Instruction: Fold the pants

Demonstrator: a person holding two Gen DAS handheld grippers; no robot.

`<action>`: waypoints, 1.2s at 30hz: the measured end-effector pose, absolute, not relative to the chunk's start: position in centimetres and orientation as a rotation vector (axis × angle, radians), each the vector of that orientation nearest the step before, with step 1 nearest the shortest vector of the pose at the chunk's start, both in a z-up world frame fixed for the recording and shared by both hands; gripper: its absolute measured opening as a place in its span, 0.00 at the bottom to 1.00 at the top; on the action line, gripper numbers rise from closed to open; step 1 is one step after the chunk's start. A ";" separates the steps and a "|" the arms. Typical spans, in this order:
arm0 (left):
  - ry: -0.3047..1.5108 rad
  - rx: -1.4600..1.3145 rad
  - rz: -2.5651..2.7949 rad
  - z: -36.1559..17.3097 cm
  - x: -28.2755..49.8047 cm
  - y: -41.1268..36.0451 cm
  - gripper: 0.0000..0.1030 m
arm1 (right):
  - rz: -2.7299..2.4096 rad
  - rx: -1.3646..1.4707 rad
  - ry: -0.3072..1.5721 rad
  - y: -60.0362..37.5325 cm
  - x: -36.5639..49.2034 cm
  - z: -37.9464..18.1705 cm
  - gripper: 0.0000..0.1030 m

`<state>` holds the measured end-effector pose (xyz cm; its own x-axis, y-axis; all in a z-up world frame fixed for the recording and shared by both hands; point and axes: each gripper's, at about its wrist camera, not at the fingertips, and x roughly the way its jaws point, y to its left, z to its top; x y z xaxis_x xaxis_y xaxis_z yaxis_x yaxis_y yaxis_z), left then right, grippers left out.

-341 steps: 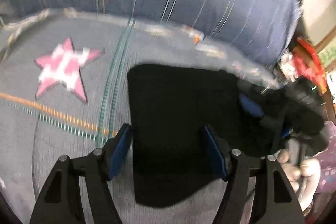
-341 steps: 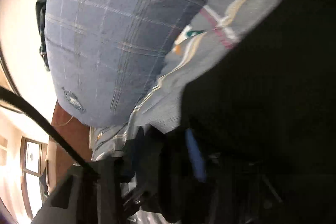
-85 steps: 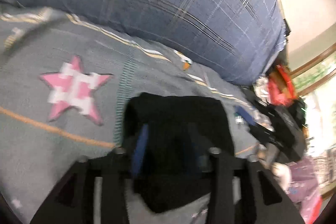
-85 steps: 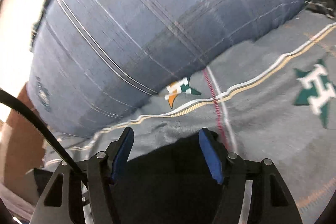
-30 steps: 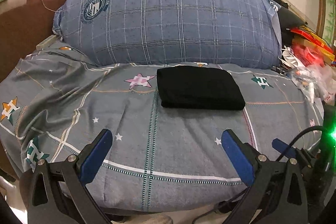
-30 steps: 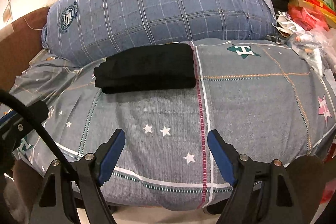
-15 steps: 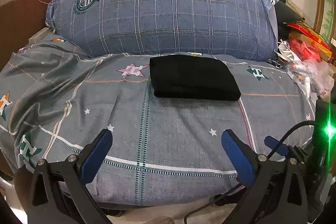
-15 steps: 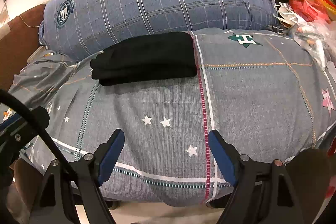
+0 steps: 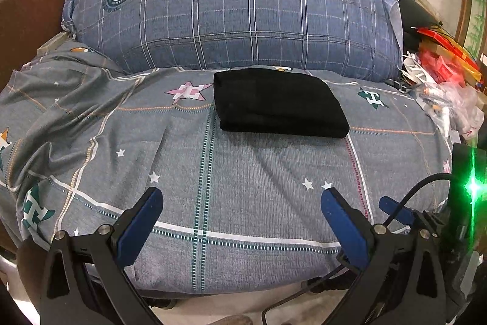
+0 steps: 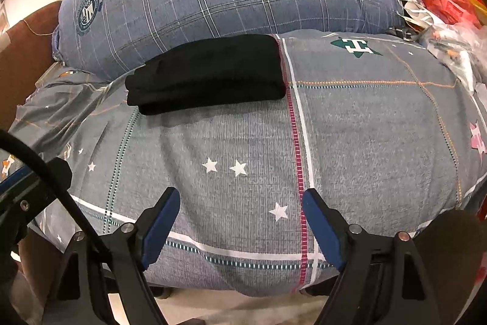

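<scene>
The black pants (image 9: 278, 102) lie folded into a compact rectangle on the grey patterned bedsheet (image 9: 243, 188), just in front of the big blue plaid pillow (image 9: 237, 8). They also show in the right wrist view (image 10: 210, 72). My left gripper (image 9: 242, 200) is open and empty, held near the bed's front edge, well back from the pants. My right gripper (image 10: 240, 203) is open and empty too, over the front edge of the bed. Part of the right gripper (image 9: 395, 210) shows at the lower right of the left wrist view.
A brown headboard or sofa arm (image 9: 30, 8) stands at the left. Red packages and plastic bags (image 9: 441, 81) are piled at the right of the bed. A black cable (image 10: 45, 172) crosses the lower left of the right wrist view. The sheet is wrinkled at the left.
Both grippers have let go of the pants and pulled back from them to the bed's front edge. In the last half second they have hardly moved.
</scene>
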<state>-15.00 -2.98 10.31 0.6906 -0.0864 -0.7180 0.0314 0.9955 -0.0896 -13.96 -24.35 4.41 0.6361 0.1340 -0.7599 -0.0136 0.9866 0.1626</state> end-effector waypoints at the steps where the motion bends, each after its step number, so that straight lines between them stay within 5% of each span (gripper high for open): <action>1: 0.808 -0.071 -0.066 10.3 -15.0 -3.0 1.00 | 0.085 0.146 0.881 -24.3 -13.9 4.3 0.84; 36: 0.902 -0.079 -0.066 7.6 -13.8 -3.3 1.00 | 0.068 0.185 0.947 -24.8 -13.3 1.7 0.85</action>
